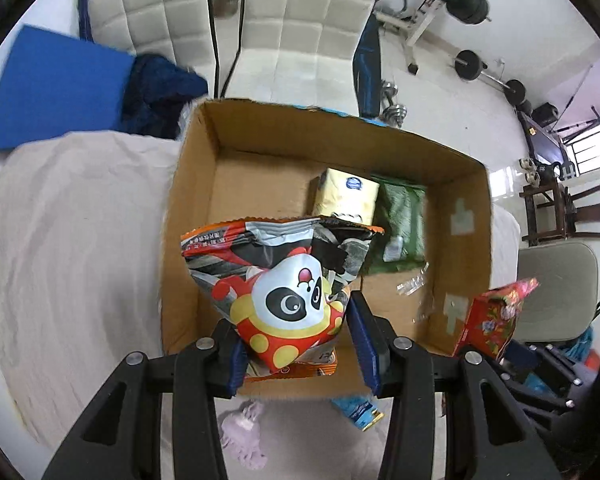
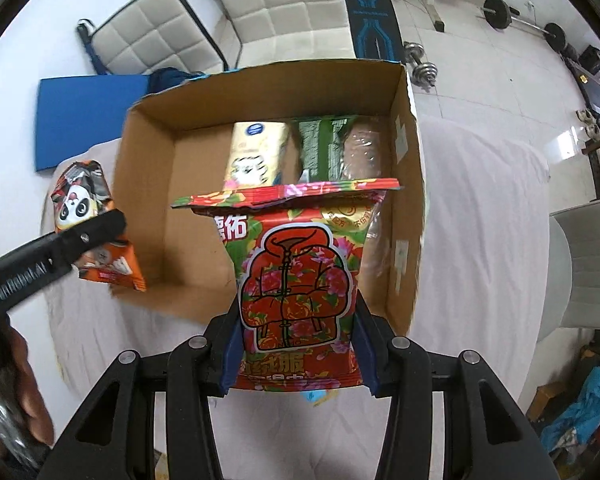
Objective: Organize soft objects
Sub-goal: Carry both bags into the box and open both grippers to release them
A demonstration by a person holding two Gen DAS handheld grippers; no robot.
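We pinch a panda packet in our left gripper and a floral packet in our right gripper; the open cardboard box lies at twelve o'clock from both jaws.

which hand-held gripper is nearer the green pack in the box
Right. The right hand-held gripper is lined up just short of the green pack; the left hand-held gripper hangs over the box's other side.

A: What is up top?
B: Two white padded chairs on a white tile floor, with a blue mat at upper left.
A: And upper right?
B: Black weights and a bright window
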